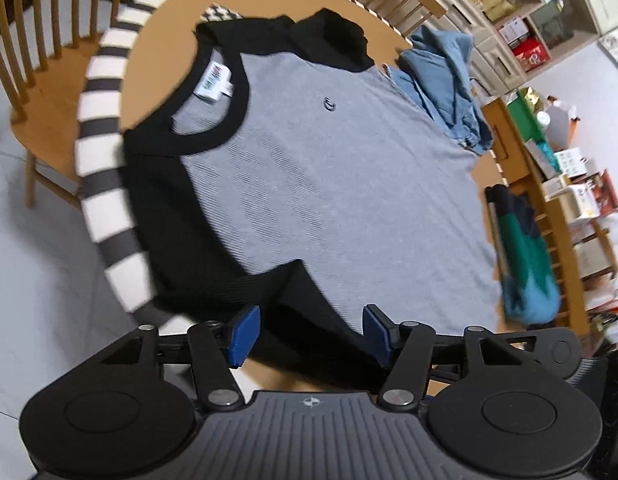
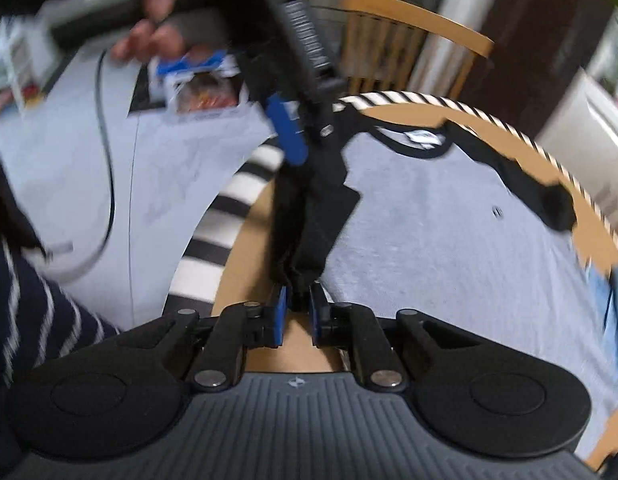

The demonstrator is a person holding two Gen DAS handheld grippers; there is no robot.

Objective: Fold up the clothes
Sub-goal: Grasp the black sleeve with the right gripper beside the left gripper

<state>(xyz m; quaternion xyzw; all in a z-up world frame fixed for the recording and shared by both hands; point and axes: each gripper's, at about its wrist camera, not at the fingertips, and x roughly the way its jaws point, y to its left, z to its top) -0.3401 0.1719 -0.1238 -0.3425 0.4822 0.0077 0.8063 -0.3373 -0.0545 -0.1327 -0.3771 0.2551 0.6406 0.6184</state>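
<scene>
Right gripper (image 2: 297, 312) pinches the black sleeve (image 2: 309, 220) at lower centre; left gripper (image 1: 311, 334) stands spread over that sleeve. The grey shirt (image 1: 329, 184) lies flat on the round table (image 1: 169, 20). Motion blur smears, apparently, a hand (image 2: 157, 12) at upper left.

Both black plastic grippers w/ ribbed grey bodies: round side discs, silver pivot screws, blue padded fingers (image 1: 245, 334). Person's sleeve (image 2: 33, 312): navy knit w/ thin white stripes.

floor (image 1: 37, 264): pale tile | chair (image 1: 41, 92): wooden, spindle-back | shelves (image 1: 521, 20): cluttered
</scene>
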